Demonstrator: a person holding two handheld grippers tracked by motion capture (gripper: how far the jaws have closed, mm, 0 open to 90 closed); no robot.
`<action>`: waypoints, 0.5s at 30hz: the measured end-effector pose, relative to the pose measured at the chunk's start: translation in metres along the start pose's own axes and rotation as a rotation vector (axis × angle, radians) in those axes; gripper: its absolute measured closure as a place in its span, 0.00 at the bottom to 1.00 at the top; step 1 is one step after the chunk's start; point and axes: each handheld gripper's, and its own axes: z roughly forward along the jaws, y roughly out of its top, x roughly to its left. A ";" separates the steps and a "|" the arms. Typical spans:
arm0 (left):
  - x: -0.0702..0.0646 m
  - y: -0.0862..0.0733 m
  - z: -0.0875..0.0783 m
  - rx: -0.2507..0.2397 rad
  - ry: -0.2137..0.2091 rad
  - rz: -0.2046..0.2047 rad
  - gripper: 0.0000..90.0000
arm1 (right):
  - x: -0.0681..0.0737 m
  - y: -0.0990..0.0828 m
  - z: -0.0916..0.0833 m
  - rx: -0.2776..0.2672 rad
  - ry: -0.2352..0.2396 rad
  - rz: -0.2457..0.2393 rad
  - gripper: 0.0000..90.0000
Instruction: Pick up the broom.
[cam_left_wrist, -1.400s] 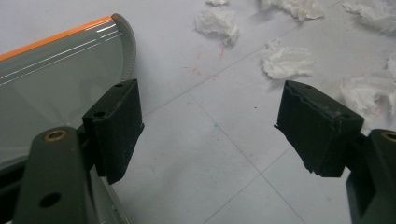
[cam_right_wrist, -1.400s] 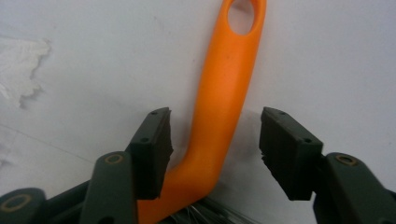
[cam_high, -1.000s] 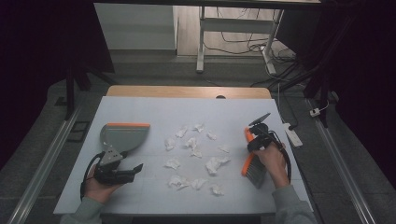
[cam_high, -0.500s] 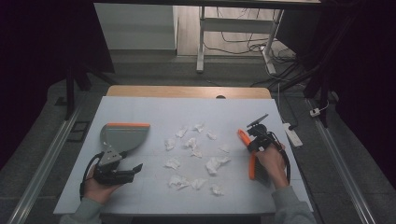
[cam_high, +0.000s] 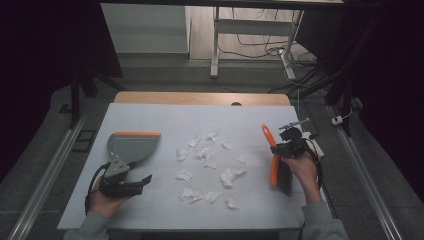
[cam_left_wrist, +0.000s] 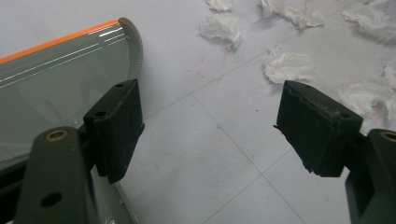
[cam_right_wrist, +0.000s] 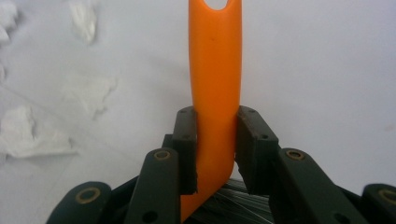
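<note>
Left gripper (cam_high: 134, 183) rests agape; right gripper (cam_high: 278, 150) is clamped, raised.

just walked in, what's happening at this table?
A person is setting up to sweep crumpled paper scraps off a white table. The right gripper is clamped on the orange handle of a small brush, lifted at the right of the scraps. The left gripper sits open beside a grey dustpan, not gripping it. The scraps lie scattered between the two.
</note>
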 end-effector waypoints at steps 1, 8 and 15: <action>0.001 0.000 0.000 -0.002 0.002 -0.003 0.26 | 0.000 0.001 -0.004 -0.012 0.011 -0.004 0.78; 0.000 0.000 0.001 0.001 0.002 -0.001 0.26 | -0.008 0.000 -0.023 -0.134 0.107 0.023 0.78; 0.000 0.001 0.001 -0.001 0.004 0.000 0.26 | -0.015 -0.003 -0.037 -0.236 0.166 0.035 0.78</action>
